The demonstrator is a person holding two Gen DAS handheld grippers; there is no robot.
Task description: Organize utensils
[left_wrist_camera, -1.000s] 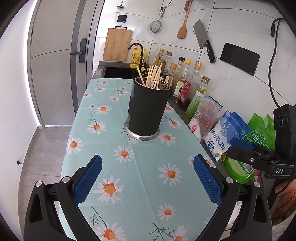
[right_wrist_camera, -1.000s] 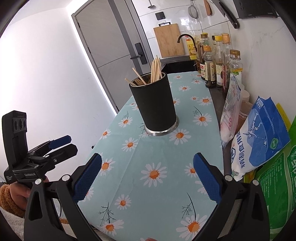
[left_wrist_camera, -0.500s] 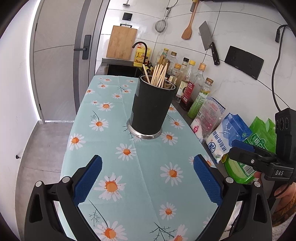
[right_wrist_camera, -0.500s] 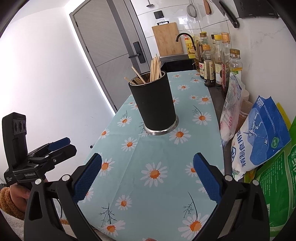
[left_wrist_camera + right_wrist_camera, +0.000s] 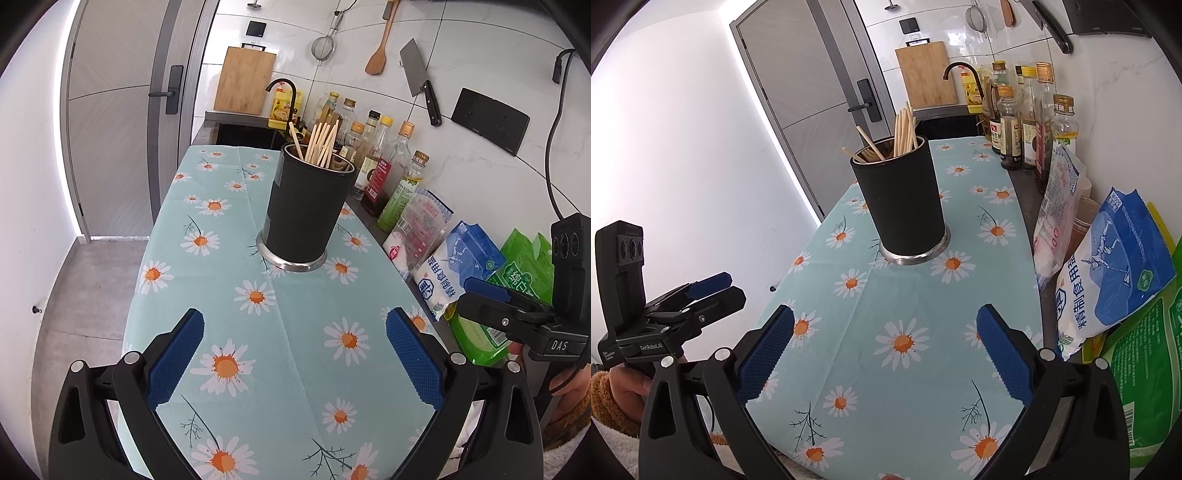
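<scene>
A black utensil holder (image 5: 308,210) stood upright on the counter, on its daisy-print cloth (image 5: 295,369), nearer the far end than the near edge and roughly midway between the cloth's two long sides. Its silver base ring sat flat on the cloth. A bundle of wooden chopsticks (image 5: 321,144) stuck out of its top, most of them leaning together toward the wall side, one or two splayed off toward the door side.

The left gripper (image 5: 295,360) hung above the near end of the cloth with its blue-padded fingers (image 5: 175,356) spread wide and nothing between them. The right gripper (image 5: 886,360) hung likewise over the near end, its jaws also wide apart and empty. Both were well apart from the holder. Seen from the other side, each gripper showed a person's hand (image 5: 628,384) in a fuzzy sleeve on its handle.

Along the wall-side edge of the counter, beyond the cloth, stood a row of sauce and oil bottles (image 5: 1027,118), then a clear bag (image 5: 417,230), a blue-and-white bag (image 5: 1108,266) and a green bag (image 5: 1148,369) toward the near corner. At the far end a wooden cutting board (image 5: 243,81) leaned against the tiles beside a dark tap (image 5: 284,99). A cleaver (image 5: 419,77), a wooden spatula (image 5: 380,48) and a strainer (image 5: 325,44) hung on the wall.
</scene>
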